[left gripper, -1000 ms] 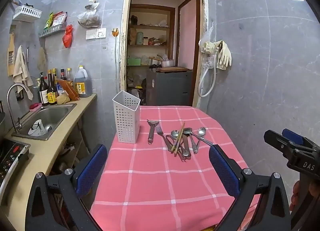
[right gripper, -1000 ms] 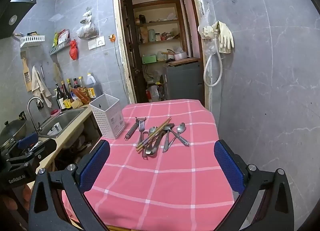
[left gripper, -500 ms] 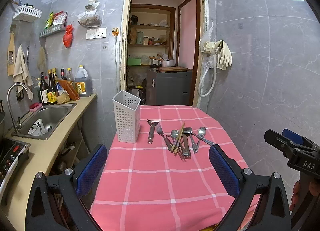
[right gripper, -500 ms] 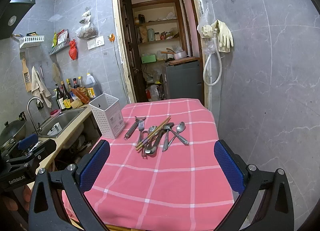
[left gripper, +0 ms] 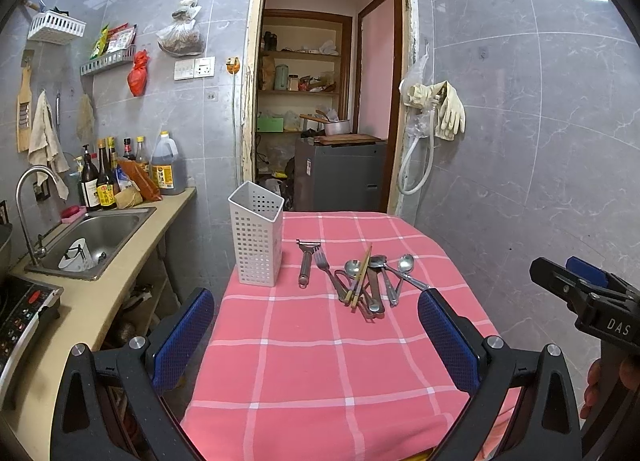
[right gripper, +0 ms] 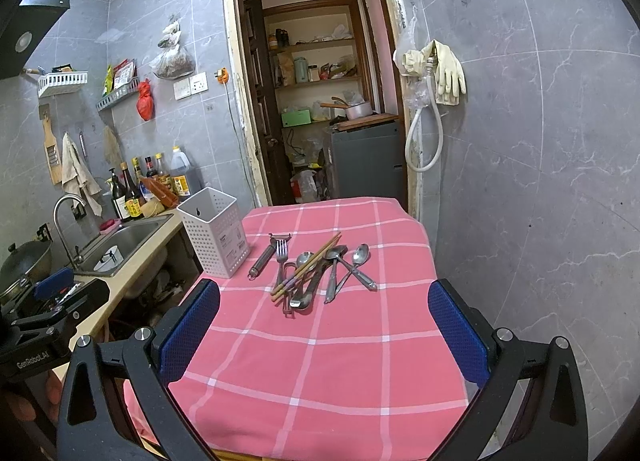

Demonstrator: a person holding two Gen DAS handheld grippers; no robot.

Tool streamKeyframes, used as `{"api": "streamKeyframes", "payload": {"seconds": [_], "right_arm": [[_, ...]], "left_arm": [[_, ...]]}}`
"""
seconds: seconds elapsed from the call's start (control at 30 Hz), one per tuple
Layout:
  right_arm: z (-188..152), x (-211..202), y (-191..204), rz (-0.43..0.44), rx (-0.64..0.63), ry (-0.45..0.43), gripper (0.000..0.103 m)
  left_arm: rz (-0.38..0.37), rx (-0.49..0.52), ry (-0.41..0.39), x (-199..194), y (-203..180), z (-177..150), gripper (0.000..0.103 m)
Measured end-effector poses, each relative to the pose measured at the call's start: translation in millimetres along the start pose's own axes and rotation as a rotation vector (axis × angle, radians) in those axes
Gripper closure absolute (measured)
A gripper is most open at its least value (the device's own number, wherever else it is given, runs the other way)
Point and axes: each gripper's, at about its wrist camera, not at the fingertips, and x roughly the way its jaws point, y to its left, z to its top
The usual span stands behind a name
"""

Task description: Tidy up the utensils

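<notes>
A pile of metal utensils (left gripper: 370, 281) lies on the pink checked tablecloth (left gripper: 320, 361): spoons, a fork (left gripper: 326, 267), chopsticks (left gripper: 362, 275) and a peeler (left gripper: 306, 261). It also shows in the right wrist view (right gripper: 316, 273). A white perforated utensil holder (left gripper: 256, 239) stands upright at the table's left far side, also in the right wrist view (right gripper: 214, 231). My left gripper (left gripper: 316, 335) is open and empty above the near table. My right gripper (right gripper: 324, 329) is open and empty, also short of the pile.
A counter with a steel sink (left gripper: 94, 235), a tap and bottles (left gripper: 102, 181) runs along the left. A doorway (left gripper: 320, 121) with shelves is behind the table. A grey tiled wall with hanging gloves (left gripper: 444, 109) is on the right.
Both grippers have barely shifted; the views are nearly the same. Nothing on the table has moved.
</notes>
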Motion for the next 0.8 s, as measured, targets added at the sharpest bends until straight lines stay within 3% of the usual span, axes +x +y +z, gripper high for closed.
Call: {"api": "streamKeyframes", "payload": {"seconds": [0.8], "right_arm": [[-3.5,2.5,-3.4,0.005,0.001,0.01,0.001]], "left_arm": [[0.004,-0.005,0.004,-3.1,3.7,0.2,0.0]]}}
